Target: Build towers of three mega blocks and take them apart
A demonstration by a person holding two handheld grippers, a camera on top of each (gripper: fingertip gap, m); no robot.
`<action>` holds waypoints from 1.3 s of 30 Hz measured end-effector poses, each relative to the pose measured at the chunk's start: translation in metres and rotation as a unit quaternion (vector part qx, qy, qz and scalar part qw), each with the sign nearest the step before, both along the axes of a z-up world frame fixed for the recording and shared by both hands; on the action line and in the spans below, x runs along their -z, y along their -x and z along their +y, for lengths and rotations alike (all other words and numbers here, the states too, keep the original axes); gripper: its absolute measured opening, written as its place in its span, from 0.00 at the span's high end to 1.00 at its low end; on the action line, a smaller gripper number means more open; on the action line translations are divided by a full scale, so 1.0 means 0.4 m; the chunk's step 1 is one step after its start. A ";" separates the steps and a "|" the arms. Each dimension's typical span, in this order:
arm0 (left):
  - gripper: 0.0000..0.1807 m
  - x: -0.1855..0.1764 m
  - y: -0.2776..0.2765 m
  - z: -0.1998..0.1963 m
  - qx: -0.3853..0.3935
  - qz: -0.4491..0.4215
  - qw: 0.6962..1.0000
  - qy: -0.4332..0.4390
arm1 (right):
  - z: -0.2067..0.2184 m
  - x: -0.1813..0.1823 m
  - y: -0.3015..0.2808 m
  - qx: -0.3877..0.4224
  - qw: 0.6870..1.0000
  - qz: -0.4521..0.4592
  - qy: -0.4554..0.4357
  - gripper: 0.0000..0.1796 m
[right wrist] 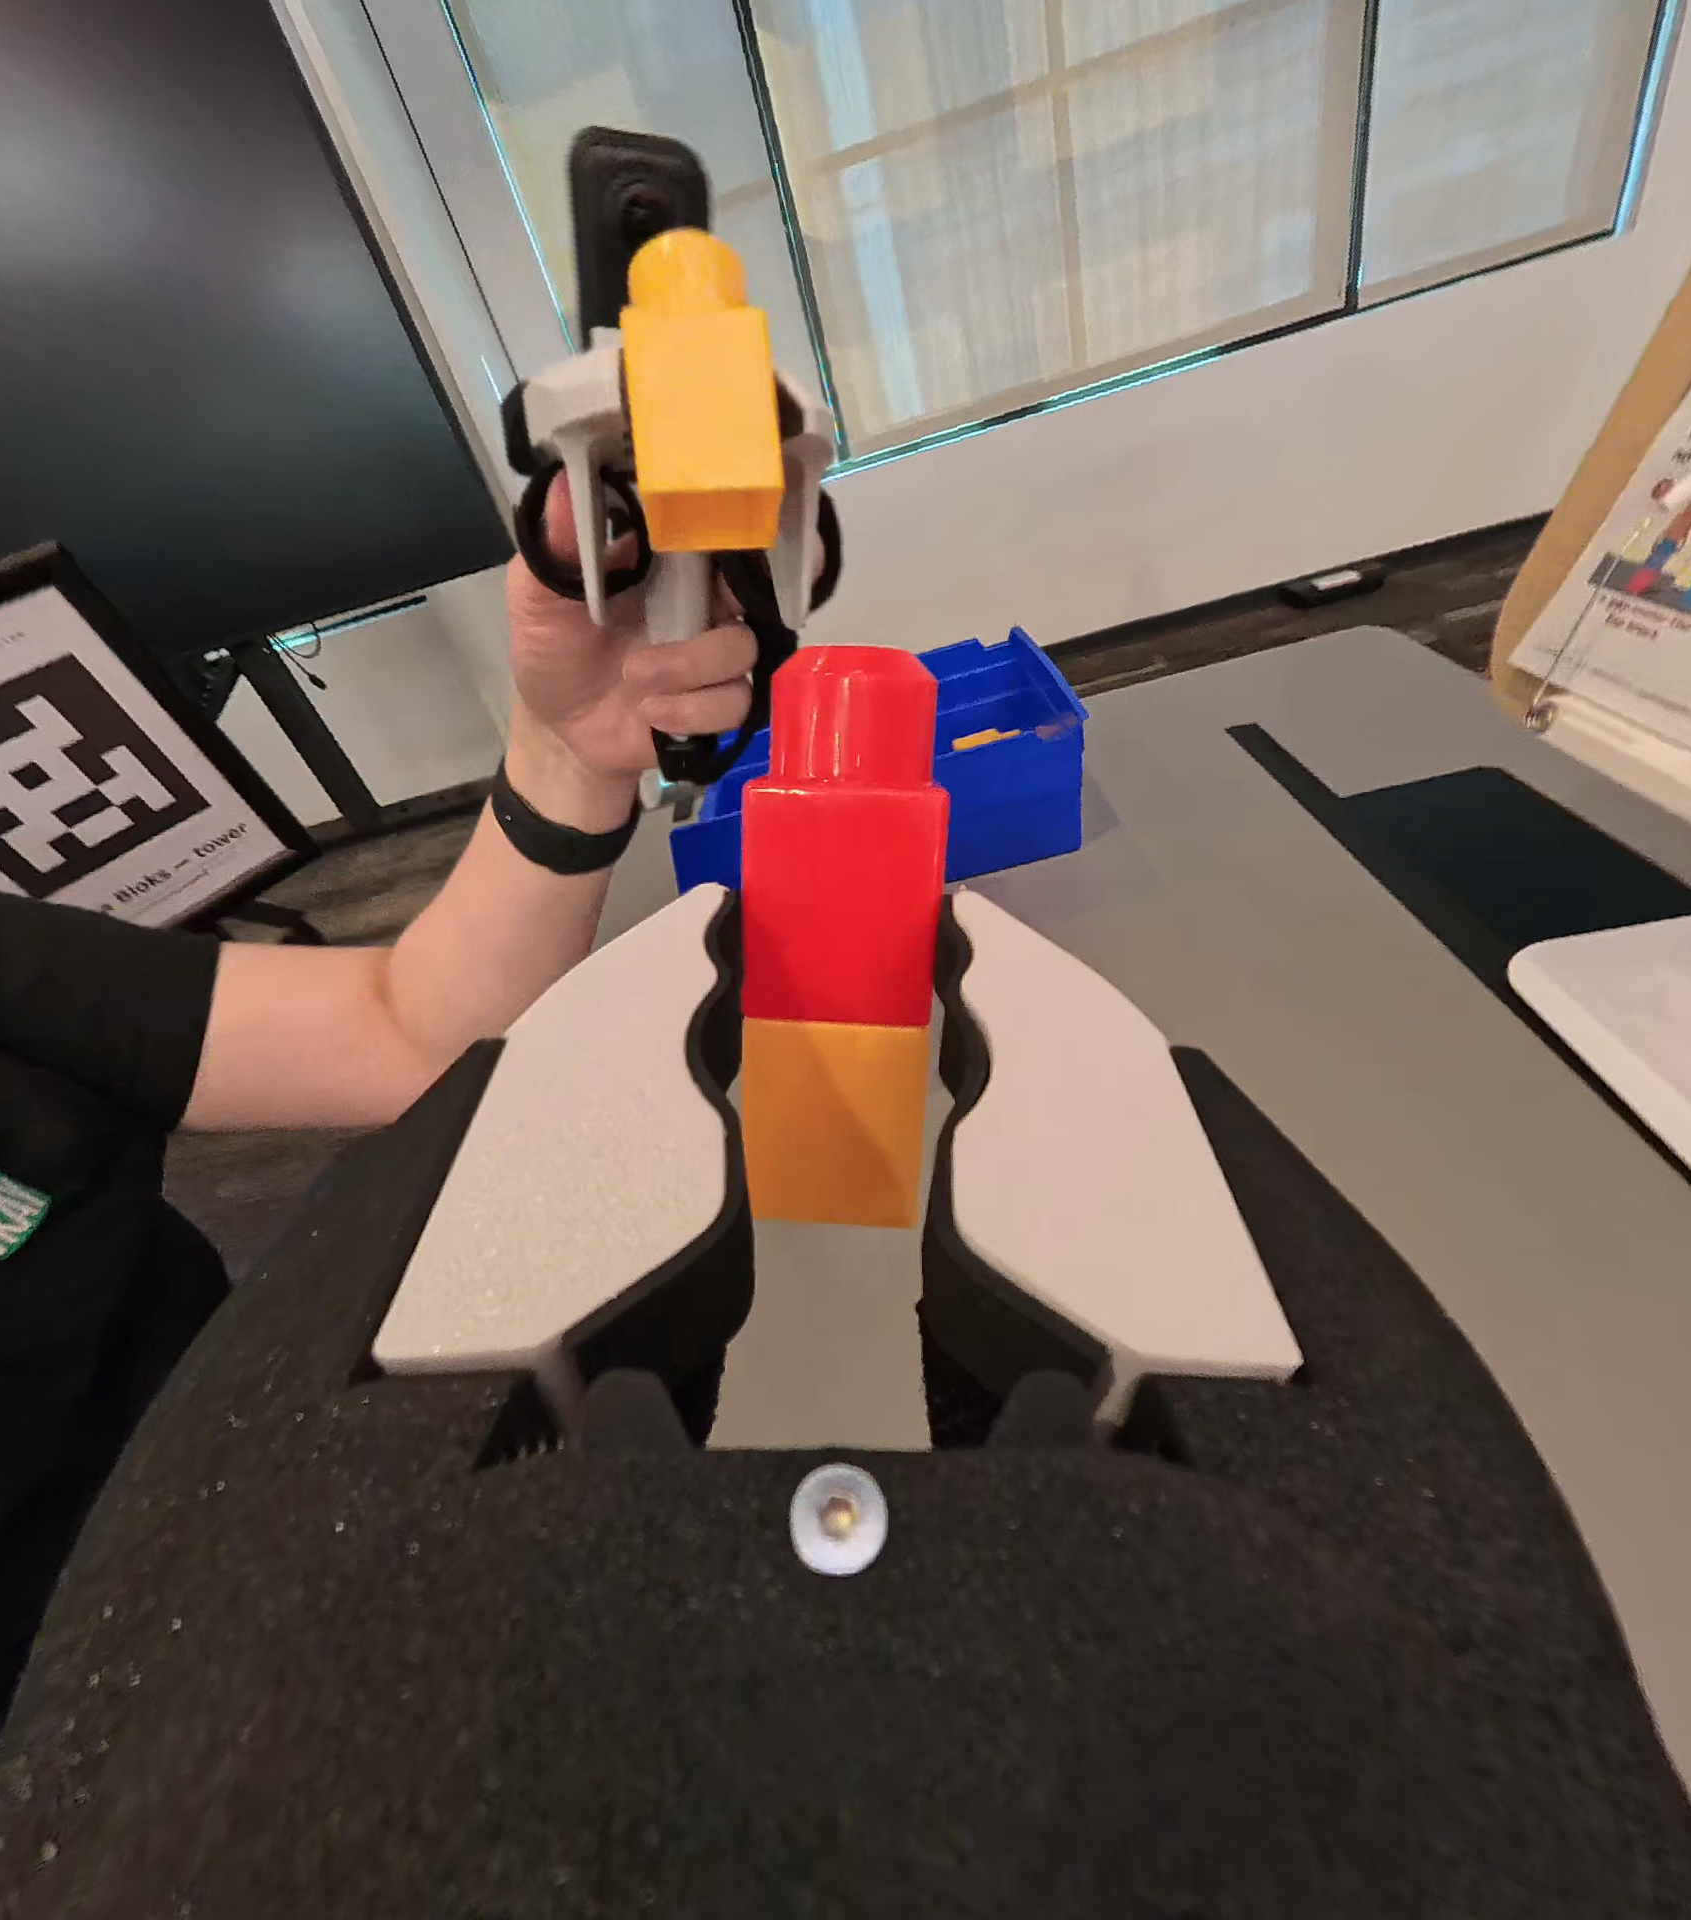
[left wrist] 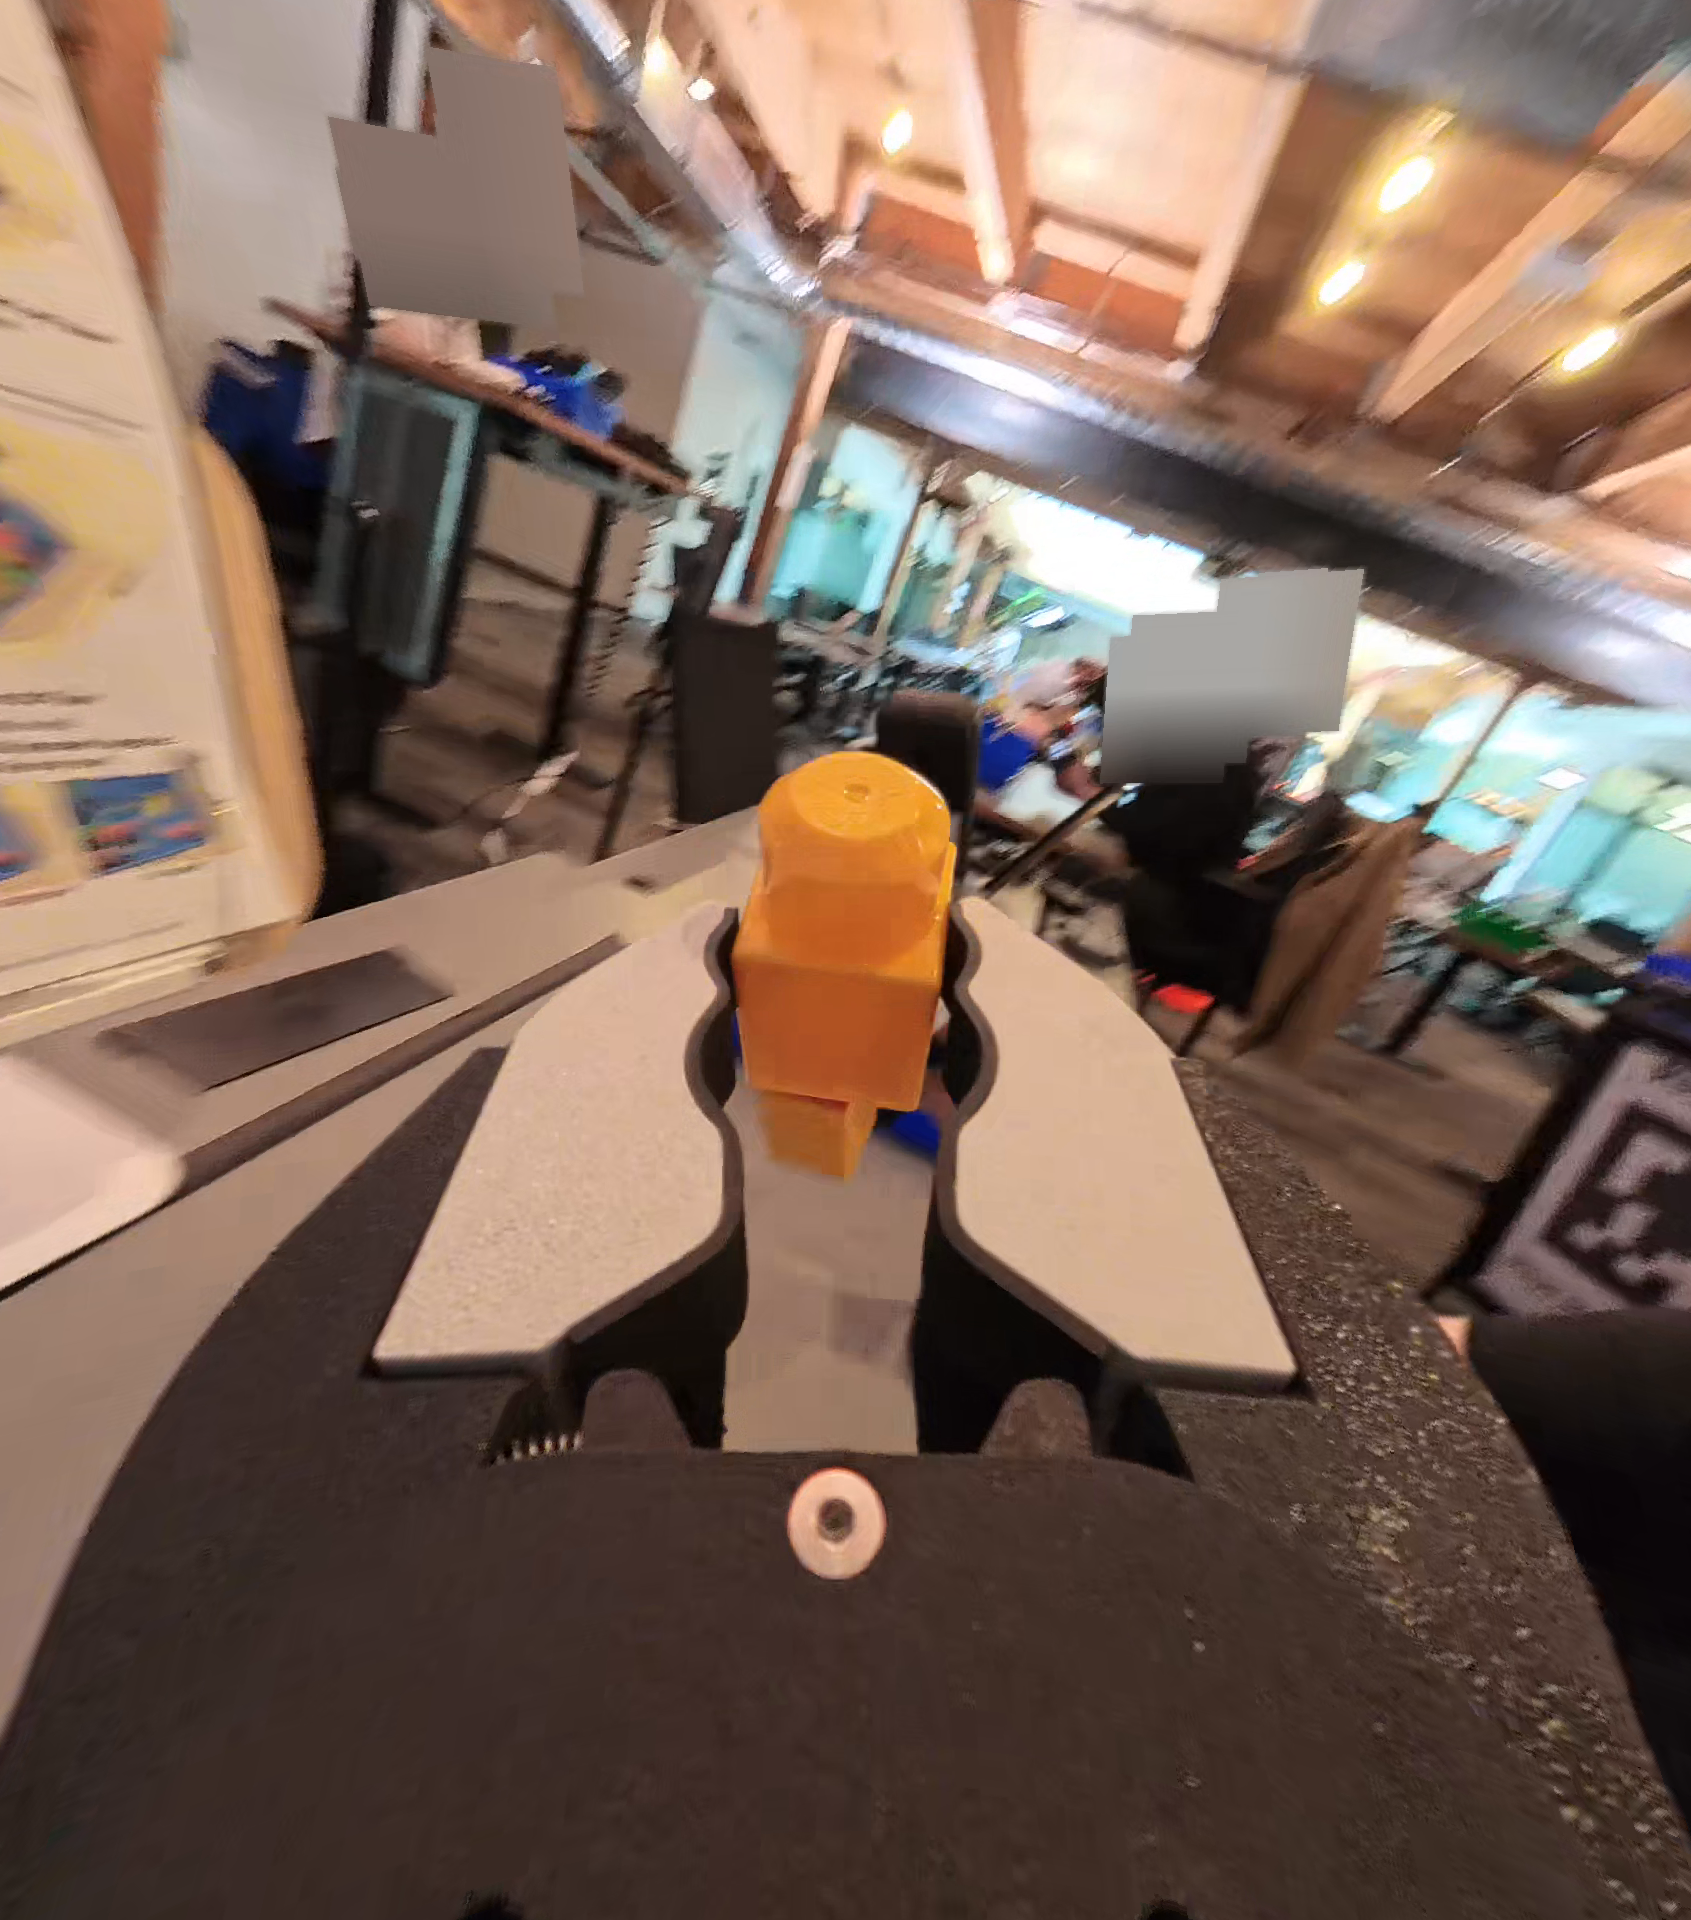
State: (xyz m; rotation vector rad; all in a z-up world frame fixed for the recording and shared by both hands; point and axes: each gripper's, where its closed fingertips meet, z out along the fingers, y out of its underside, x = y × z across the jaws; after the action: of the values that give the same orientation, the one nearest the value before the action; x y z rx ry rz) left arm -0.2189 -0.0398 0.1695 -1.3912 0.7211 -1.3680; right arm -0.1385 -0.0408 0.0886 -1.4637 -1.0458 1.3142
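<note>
Holding a yellow block (right wrist: 701,416) clamped in the left gripper (right wrist: 706,457) at upper left of the right wrist view, the person seems about to cap the red block (right wrist: 841,894) on an orange block (right wrist: 833,1117), pinched at centre by the right gripper (right wrist: 836,997), with open table (right wrist: 1340,1091) rightward.

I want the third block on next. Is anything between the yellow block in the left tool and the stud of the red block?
Nothing visible. The yellow block hangs in the left tool, above and left of the red block, whose stud is bare. The right tool clamps the red-on-orange stack low on its sides, clear of the top.
</note>
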 end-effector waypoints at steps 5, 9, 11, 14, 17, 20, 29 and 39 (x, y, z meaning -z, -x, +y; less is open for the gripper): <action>0.80 0.001 -0.067 -0.004 0.031 -0.010 0.999 -0.010 | -0.040 -0.021 0.010 -0.011 0.999 -0.022 -0.036 0.81; 0.80 0.018 -0.087 -0.010 0.050 -0.007 0.999 -0.013 | -0.059 -0.016 0.027 -0.047 0.998 -0.017 -0.031 0.81; 0.80 0.023 -0.089 -0.016 0.053 -0.002 0.998 -0.016 | -0.069 -0.015 0.036 -0.071 0.997 -0.001 -0.017 0.81; 0.80 0.034 -0.089 -0.020 0.044 0.009 0.999 -0.031 | -0.074 -0.011 0.043 -0.084 0.996 0.008 -0.005 0.81; 0.80 0.041 -0.091 -0.025 0.051 0.005 0.998 -0.030 | -0.088 -0.009 0.050 -0.099 0.995 0.014 0.002 0.81; 0.80 0.054 -0.102 -0.030 0.060 0.018 0.998 -0.022 | -0.085 0.003 0.060 -0.091 0.996 -0.004 0.000 0.81; 0.80 0.084 -0.134 -0.036 0.081 0.041 0.996 0.000 | -0.070 0.003 0.061 -0.074 0.997 0.002 -0.013 0.81; 0.80 0.141 -0.138 -0.041 0.082 0.131 0.988 -0.031 | -0.062 0.032 0.048 -0.079 0.997 -0.024 -0.008 0.81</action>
State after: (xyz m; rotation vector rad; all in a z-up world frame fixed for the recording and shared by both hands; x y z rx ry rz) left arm -0.1637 -0.0561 0.1130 -1.5046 1.0616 -1.2886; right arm -0.1575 -0.0656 0.0756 -1.4311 -1.2222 1.3822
